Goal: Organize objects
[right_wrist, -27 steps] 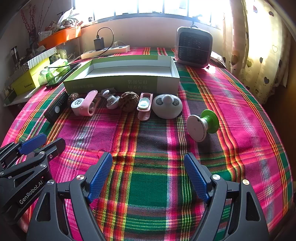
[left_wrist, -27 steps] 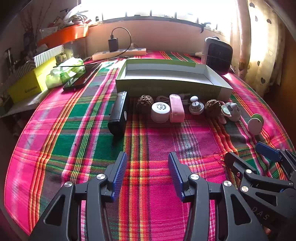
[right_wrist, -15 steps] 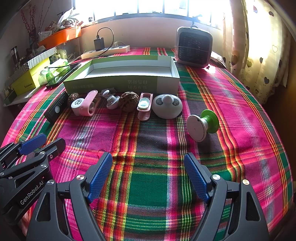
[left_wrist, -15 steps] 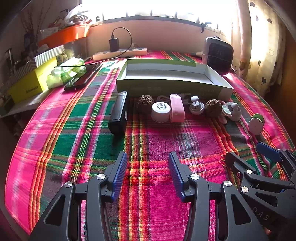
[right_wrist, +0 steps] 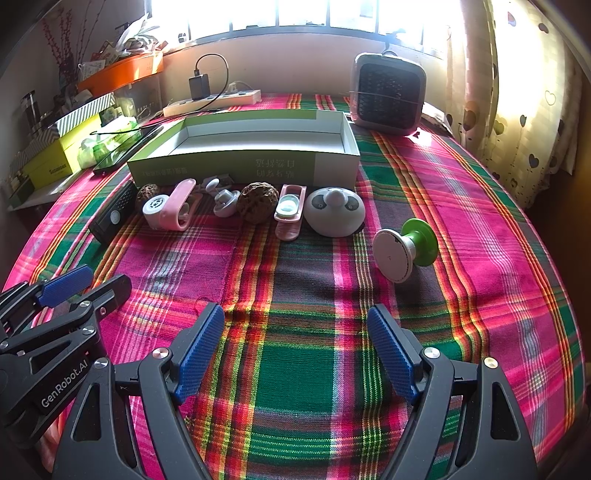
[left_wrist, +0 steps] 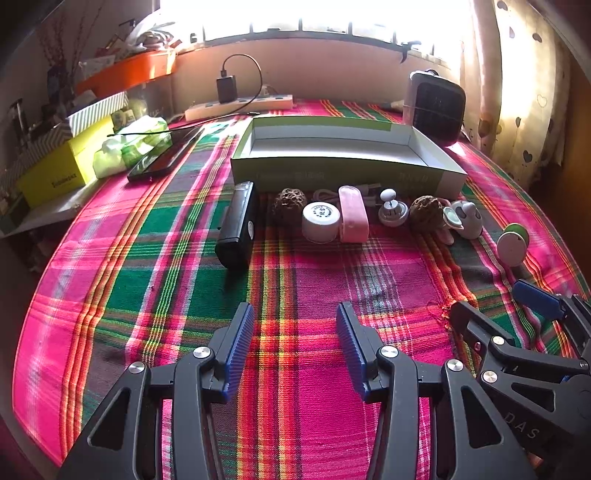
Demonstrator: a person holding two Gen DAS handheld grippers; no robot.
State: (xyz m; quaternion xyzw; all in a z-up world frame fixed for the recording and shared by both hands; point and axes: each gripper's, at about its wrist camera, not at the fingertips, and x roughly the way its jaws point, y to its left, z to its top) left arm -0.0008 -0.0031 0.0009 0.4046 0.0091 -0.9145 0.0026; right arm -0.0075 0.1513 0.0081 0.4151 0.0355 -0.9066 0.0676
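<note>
Plaid tablecloth (right_wrist: 295,369), hollow green box (right_wrist: 240,162)

Strong daylight pours from the overexposed window band (right_wrist: 314,14) along the top of both frames, blown to white. The sunlit heart-print curtain (right_wrist: 517,110) glows at upper right. The pink-and-green plaid cloth on the bench (left_wrist: 295,277) is bright and sharp at centre, with short soft shadows. Fisheye bending curves the edges; corners fall dark.
</note>
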